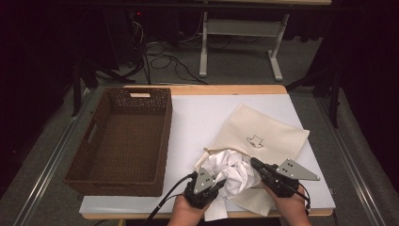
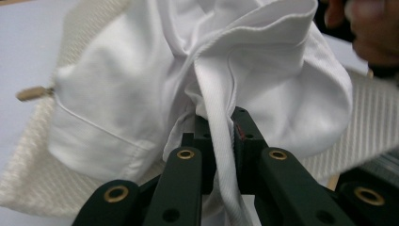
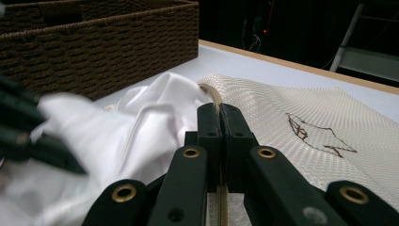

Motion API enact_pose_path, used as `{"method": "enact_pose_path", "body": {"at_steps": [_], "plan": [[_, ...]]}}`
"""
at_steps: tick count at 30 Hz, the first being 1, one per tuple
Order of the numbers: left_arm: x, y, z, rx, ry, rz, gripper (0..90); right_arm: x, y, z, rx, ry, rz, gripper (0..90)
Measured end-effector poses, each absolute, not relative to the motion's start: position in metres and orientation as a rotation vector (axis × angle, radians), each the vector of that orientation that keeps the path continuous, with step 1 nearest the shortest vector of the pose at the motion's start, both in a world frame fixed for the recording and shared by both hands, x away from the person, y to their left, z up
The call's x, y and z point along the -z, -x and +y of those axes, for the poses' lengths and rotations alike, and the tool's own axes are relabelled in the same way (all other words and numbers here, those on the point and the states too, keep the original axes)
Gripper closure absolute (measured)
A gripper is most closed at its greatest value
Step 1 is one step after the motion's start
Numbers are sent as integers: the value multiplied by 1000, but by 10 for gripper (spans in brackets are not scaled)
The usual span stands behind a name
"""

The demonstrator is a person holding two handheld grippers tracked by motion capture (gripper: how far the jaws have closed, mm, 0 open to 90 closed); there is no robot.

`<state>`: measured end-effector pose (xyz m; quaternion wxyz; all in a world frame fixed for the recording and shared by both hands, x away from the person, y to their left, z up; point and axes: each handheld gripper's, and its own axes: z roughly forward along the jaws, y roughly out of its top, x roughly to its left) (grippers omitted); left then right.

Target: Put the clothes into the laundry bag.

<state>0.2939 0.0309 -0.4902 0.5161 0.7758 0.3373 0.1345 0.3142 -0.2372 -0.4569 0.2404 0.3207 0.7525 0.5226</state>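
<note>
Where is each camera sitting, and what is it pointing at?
High view: above the table, looking down on the basket, cream bag, both hands and tongs.
Left gripper view: rides the left tongs, facing the white cloth they pinch.
Right gripper view: rides the right tongs, shut on the bag's edge, facing the basket.
Shared: white cloth and cream bag.

Bench (image 1: 202,110): wood-edged, white-topped. On it: brown wicker basket (image 1: 121,141) at left, empty; cream cloth bag (image 1: 263,134) at right, flat, small dark drawing; crumpled white cloth (image 1: 233,172) at bag's near end.
</note>
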Motion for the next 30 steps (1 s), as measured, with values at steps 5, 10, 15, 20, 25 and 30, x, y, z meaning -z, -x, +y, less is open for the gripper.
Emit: {"method": "enact_pose_path", "body": {"at_steps": [5, 10, 15, 20, 25, 30], "plan": [[475, -306, 28, -359, -1837, 796, 831, 457, -315, -236, -1429, -886, 2058, 892], [474, -310, 8, -352, -1860, 771, 828, 456, -315, -237, -1444, -896, 2046, 893], [486, -322, -10, -338, -1907, 804, 809, 453, -314, -237, -1457, -889, 2041, 893], [499, -332, -13, -379, -1917, 849, 720, 452, -314, -239, -1468, -880, 2036, 893], [491, -317, -1, -442, -1889, 821, 381, 452, -314, -241, -1471, -880, 2035, 893], [492, -295, 25, -439, -1890, 823, 176, 452, -313, -240, -1463, -873, 2038, 892]]}}
